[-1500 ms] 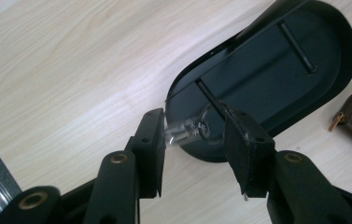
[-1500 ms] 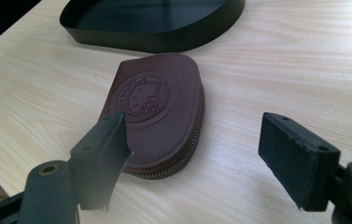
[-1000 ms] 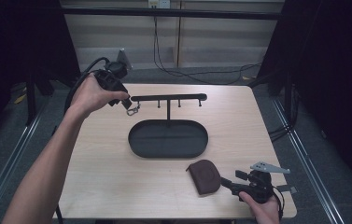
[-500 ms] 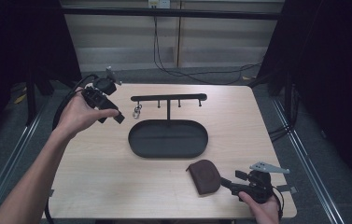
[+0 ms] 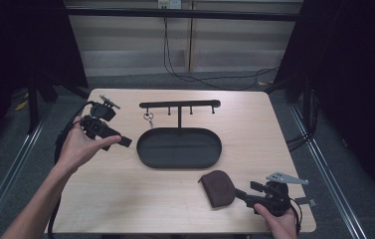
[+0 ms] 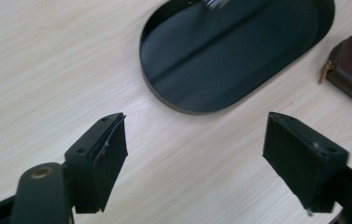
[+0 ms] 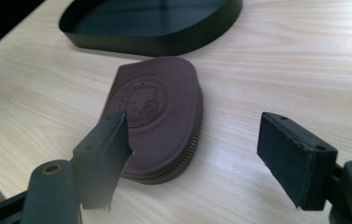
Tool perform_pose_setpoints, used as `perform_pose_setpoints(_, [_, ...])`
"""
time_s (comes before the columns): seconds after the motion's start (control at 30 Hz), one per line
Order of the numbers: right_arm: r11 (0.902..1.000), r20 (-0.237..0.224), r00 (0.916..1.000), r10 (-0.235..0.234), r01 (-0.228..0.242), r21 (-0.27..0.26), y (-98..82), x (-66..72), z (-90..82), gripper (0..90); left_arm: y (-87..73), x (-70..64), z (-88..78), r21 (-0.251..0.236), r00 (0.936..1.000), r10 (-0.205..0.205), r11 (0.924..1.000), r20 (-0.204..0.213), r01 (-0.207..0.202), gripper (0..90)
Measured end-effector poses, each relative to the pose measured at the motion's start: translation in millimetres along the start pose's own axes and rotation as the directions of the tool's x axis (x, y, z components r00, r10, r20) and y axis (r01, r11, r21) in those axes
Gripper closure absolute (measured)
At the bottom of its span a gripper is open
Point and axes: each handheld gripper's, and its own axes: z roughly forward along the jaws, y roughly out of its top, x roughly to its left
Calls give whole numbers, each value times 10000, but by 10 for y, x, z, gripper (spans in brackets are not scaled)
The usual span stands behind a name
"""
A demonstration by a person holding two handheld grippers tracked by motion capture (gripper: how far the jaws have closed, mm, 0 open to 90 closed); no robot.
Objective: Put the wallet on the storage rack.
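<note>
Right gripper (image 7: 194,154) spread wide, empty, low at the near right of the tray (image 5: 147,154), jaws flanking the brown zip pouch (image 7: 157,114) lying flat just short of the tray's near rim. Likely light, soft leather, a little slick; best pinched across the curved zipped edge. Left gripper (image 5: 106,132) also wide apart, empty, now drawn back left of the tray, away from the keyring (image 5: 148,118) left hanging on the rack (image 5: 180,104).

On the worktop (image 5: 125,194) the tray (image 5: 179,148) lies at the middle, the rack (image 5: 180,105) rising behind it. The pouch (image 5: 217,188) lies before the tray, to the right. A key ring (image 5: 148,118) hangs at the rack's left.
</note>
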Motion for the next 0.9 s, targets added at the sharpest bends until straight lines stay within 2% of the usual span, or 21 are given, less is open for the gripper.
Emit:
perform_pose_setpoints(0.03, [10000, 0, 10000, 0, 0, 0, 0, 0, 0, 257, -54, -3, 28, -62, 9999, -100, 9999, 75, 101, 205])
perform_pose_setpoints(0.07, [10000, -47, 10000, -17, 17, 29, -3, -2, 5, 257, -156, 4, 79, -57, 9999, 104, 9999, 70, -104, 192])
perform_pose_setpoints(0.13, [10000, -57, 10000, -30, 30, 62, -1, -4, 11, 257, -205, 1, 104, -116, 9999, 8, 9999, 119, -6, 192])
perform_pose_setpoints(0.17, [9999, -25, 10000, -46, 47, 100, 2, -3, 15, 255, -254, 4, 119, -221, 9998, 157, 9996, 138, -154, 198])
perform_pose_setpoints(0.2, [9999, -81, 9999, -89, 89, 121, 6, 4, 15, 250, -352, 2, 151, -425, 9992, 120, 9990, 377, -104, 187])
perform_pose_setpoints(0.23, [9999, -81, 9999, -89, 89, 121, 6, 4, 15, 250, -352, 2, 151, -425, 9992, 120, 9990, 377, -104, 187])
perform_pose_setpoints(0.27, [9998, -158, 9997, -187, 189, 120, 2, 13, 10, 240, -459, -19, 163, -826, 9982, 278, 9963, 532, -233, 189])
perform_pose_setpoints(0.3, [9998, -158, 9997, -187, 189, 120, 2, 13, 10, 240, -459, -19, 163, -826, 9982, 278, 9963, 532, -233, 185])
perform_pose_setpoints(0.37, [9995, -151, 9995, -284, 286, 163, -2, 16, 6, 237, -557, -27, 181, -879, 9961, 383, 9956, 791, -313, 182])
perform_pose_setpoints(0.4, [9995, -116, 9997, -215, 218, 240, -7, 10, 11, 234, -658, -53, 213, -982, 9970, 478, 9943, 601, -418, 186])
perform_pose_setpoints(0.5, [9996, -99, 9999, -116, 119, 254, -4, 1, 13, 226, -752, -72, 249, -1019, 9953, 638, 9932, 731, -562, 189])
perform_pose_setpoints(0.53, [9996, -140, 9999, -89, 93, 253, -2, -4, 16, 221, -817, -93, 260, -1249, 9963, 656, 9904, 553, -583, 191])
perform_pose_setpoints(0.6, [9997, -197, 9998, -71, 76, 248, 3, -2, 17, 219, -949, -124, 288, -1599, 9957, 772, 9848, 511, -681, 192])
perform_pose_setpoints(0.7, [9996, -157, 9999, -70, 75, 273, 9, -1, 21, 219, -1037, -151, 307, -1757, 9954, 800, 9820, 533, -695, 194])
perform_pose_setpoints(0.73, [9995, -116, 9999, 51, -47, 319, 19, 0, 22, 220, -1081, -162, 312, -1948, 9957, 804, 9784, 471, -698, 214])
perform_pose_setpoints(0.77, [9995, -116, 9999, 51, -47, 319, 19, 0, 22, 220, -1123, -173, 320, -2180, 9969, 588, 9749, 522, -460, 214])
perform_pose_setpoints(0.8, [9992, -115, 9999, 39, -34, 386, 26, -1, 26, 222, -1155, -181, 335, -2210, 9971, 515, 9745, 564, -379, 214])
perform_pose_setpoints(0.87, [9975, 36, 10000, -86, 83, 698, 56, -4, 37, 273, -1217, -220, 381, -2270, 9975, 621, 9725, 349, -526, 214])
perform_pose_setpoints(0.9, [9975, 122, 9998, -143, 134, 692, 74, -4, 36, 268, -1244, -242, 419, -2212, 9969, 666, 9737, 430, -555, 214])
